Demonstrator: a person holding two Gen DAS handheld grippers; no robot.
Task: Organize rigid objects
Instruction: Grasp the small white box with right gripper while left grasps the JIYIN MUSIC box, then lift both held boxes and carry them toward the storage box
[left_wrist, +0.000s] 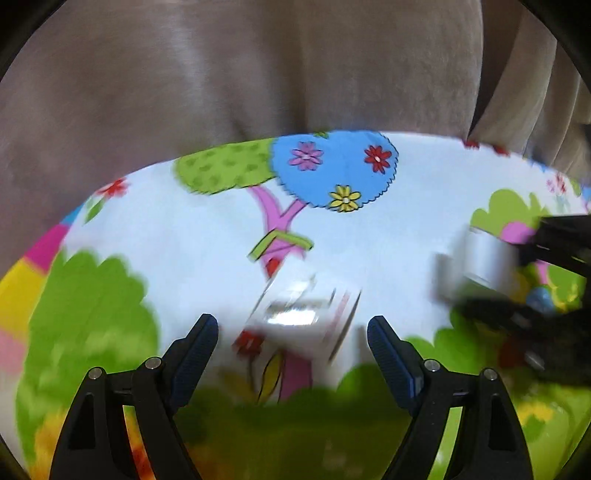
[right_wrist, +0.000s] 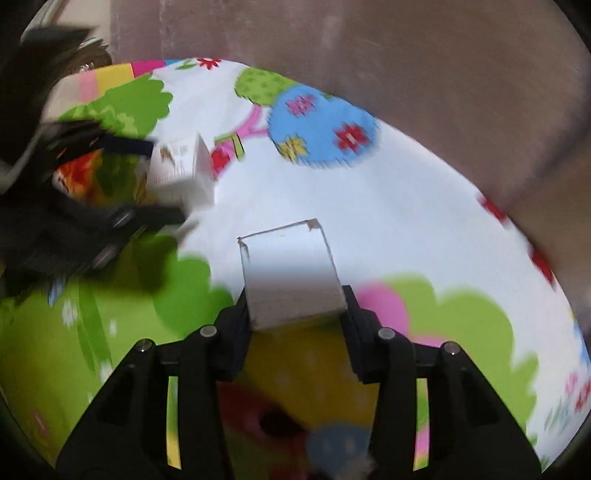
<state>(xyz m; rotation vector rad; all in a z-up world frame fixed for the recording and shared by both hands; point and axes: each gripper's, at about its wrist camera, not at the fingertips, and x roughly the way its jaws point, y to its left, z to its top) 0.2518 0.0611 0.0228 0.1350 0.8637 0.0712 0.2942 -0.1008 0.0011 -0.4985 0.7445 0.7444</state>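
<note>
The printed box (right_wrist: 183, 173) is the left one of two: in my right wrist view it sits at the left on the bright cartoon-print cloth (right_wrist: 388, 206), between the two fingers of my left gripper (right_wrist: 166, 181). The left wrist view shows it badly smeared (left_wrist: 303, 314), just ahead of the blue pads (left_wrist: 199, 347), which stand wide with clear gaps on both sides, so nothing is clamped there. Whether it rests on the cloth or leans I cannot tell through the blur.

Moving right, the plain white box (right_wrist: 291, 273) is held in my right gripper (right_wrist: 295, 306). The fingers press its two long side faces near the end closest to me, and its long axis runs straight away from the tool along the fingers. From the left camera the same box shows as a pale blurred block (left_wrist: 476, 258) at the far right, in the dark gripper there.

What the next move turns on, I judge: the printed box lies dead ahead of the left tool and well left of the held box, so the left hand is nearer and needs only to close.
</note>
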